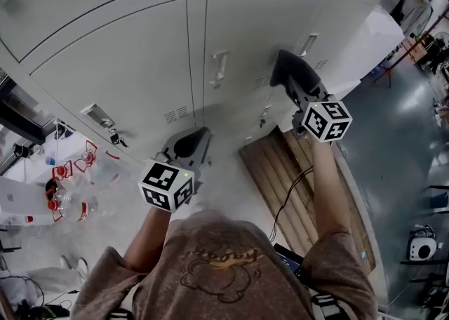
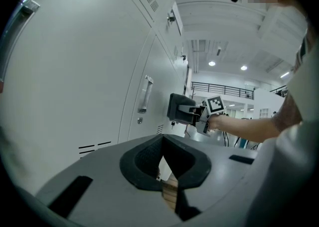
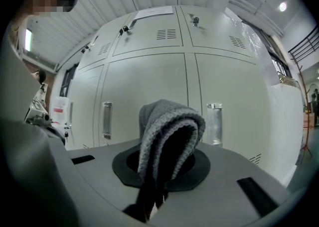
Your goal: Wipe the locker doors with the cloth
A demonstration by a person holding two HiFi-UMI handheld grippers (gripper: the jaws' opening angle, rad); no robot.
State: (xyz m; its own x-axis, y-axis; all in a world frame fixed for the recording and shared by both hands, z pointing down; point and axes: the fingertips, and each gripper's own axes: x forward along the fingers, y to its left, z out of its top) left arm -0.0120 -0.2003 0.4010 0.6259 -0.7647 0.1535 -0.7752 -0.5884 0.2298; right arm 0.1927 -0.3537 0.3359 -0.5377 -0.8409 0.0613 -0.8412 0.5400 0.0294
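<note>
The right gripper pinched the folded grey cloth in its jaws close before the locker doors, while the left gripper hung lower, jaws pressed together on nothing.

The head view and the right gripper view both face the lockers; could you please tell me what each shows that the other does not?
Only the head view shows the left gripper, the wooden pallet on the floor and the bottles at the left. Only the right gripper view shows the ribbed ceiling and the cloth up close: a folded grey knit clamped between the jaws. Both show the right gripper, the cloth it holds and the pale locker doors with their handles.
</note>
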